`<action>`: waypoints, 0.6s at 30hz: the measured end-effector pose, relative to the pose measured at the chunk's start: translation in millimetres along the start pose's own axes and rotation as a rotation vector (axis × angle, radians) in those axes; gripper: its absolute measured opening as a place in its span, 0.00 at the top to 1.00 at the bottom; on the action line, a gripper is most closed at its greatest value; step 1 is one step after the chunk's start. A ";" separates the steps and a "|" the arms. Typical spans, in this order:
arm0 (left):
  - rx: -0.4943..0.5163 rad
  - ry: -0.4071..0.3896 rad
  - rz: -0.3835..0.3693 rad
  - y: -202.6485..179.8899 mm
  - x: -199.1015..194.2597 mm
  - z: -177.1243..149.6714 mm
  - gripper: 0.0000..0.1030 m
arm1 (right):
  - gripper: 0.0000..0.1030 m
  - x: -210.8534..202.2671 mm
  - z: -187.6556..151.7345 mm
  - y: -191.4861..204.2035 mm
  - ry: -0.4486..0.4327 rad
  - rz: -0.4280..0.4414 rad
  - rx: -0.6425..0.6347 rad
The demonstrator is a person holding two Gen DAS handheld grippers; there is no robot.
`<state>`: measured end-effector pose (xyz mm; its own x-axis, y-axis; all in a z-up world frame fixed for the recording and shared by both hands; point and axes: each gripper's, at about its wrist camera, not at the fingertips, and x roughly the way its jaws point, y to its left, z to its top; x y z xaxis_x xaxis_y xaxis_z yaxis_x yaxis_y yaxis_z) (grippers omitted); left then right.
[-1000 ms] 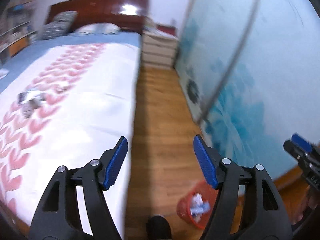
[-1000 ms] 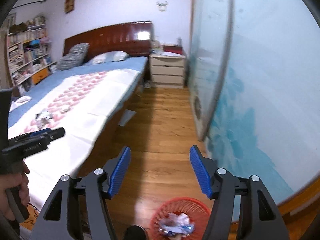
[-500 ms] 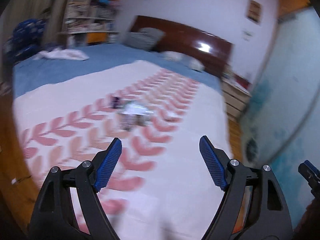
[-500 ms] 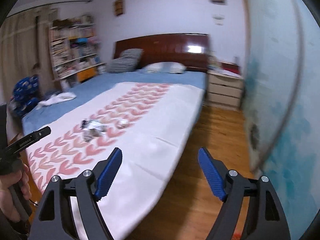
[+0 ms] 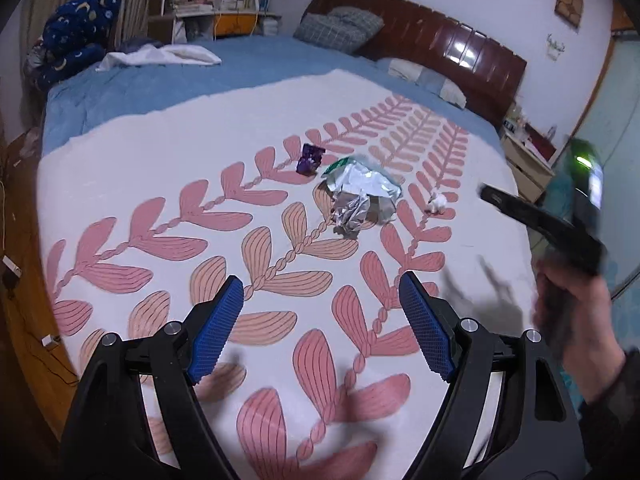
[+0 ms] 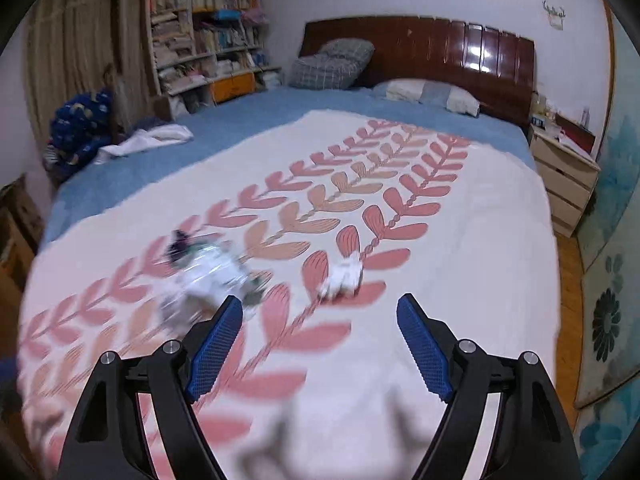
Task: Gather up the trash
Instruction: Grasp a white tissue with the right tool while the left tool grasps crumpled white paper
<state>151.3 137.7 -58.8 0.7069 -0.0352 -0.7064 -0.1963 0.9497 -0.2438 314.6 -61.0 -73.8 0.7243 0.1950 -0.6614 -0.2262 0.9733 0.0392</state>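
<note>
- Two grippers over a bed; left gripper (image 5: 322, 330) with jaws wide, nothing between them, over the leaf-print sheet (image 5: 160, 152).
- Right gripper (image 6: 320, 340): jaws wide, nothing held. Both sets of jaws have just been opening.
- Right hand (image 5: 576, 320) shows at the left view's right edge, blurred.
- Trash lies mid-sheet, ahead of both grippers: tissue (image 6: 344, 276) just beyond the right jaws; foil wrappers (image 5: 360, 196) in a heap beside it; purple wrapper (image 5: 310, 159) at the heap's far left.
- Beyond: blue bedspread (image 5: 160, 84), pillows (image 6: 432, 94), headboard (image 6: 440, 48), bookshelf (image 6: 208, 40).
</note>
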 end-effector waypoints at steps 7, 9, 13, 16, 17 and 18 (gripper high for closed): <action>0.001 0.076 -0.035 3.9 34.7 6.7 0.23 | 0.33 133.7 27.2 -2.2 0.172 -0.086 0.091; -0.003 0.089 -0.042 7.8 43.6 8.1 0.23 | 0.84 149.7 21.5 -9.6 0.221 -0.080 0.141; -0.102 0.122 -0.073 15.7 68.0 19.5 0.23 | 0.86 139.5 -2.0 -9.6 0.208 -0.013 0.165; -0.118 0.092 -0.110 9.8 79.6 30.2 0.22 | 0.86 120.4 -16.6 -15.0 0.207 0.029 0.161; -0.116 0.093 -0.102 6.9 82.8 31.4 0.22 | 0.86 116.7 -18.3 -18.1 0.205 0.038 0.152; -0.118 0.096 -0.099 4.9 85.9 32.8 0.22 | 0.87 113.2 -18.4 -20.0 0.204 0.045 0.144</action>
<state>233.3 149.5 -98.9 0.6596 -0.1619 -0.7340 -0.2112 0.8973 -0.3877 389.2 -60.6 -163.2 0.5654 0.2246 -0.7937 -0.1499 0.9742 0.1688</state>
